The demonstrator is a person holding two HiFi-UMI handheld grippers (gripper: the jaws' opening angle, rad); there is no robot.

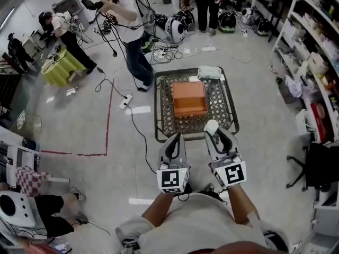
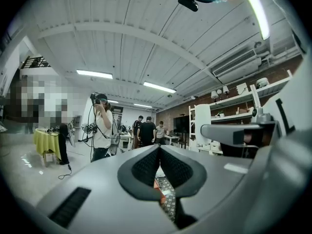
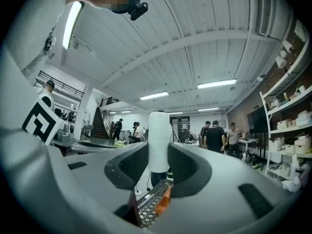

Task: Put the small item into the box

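Note:
An open orange box point(image 1: 189, 98) sits in the middle of a low table with a dark lattice top point(image 1: 222, 110). My right gripper point(image 1: 214, 134) is shut on a small white cylinder point(image 1: 211, 126), held upright between the pads point(image 3: 158, 140) just short of the table's near edge. My left gripper point(image 1: 175, 140) hovers beside it on the left, shut with nothing in it; its pads meet at the tips point(image 2: 159, 150). A corner of the orange box point(image 3: 165, 199) and the lattice show below the right jaws.
A white packet point(image 1: 209, 73) lies at the table's far edge. People stand beyond it among cables point(image 1: 127, 102) and helmets on the floor. Shelves point(image 1: 312, 62) line the right side, with a black chair point(image 1: 312, 168) near me. A yellow-green covered table point(image 1: 61, 67) stands far left.

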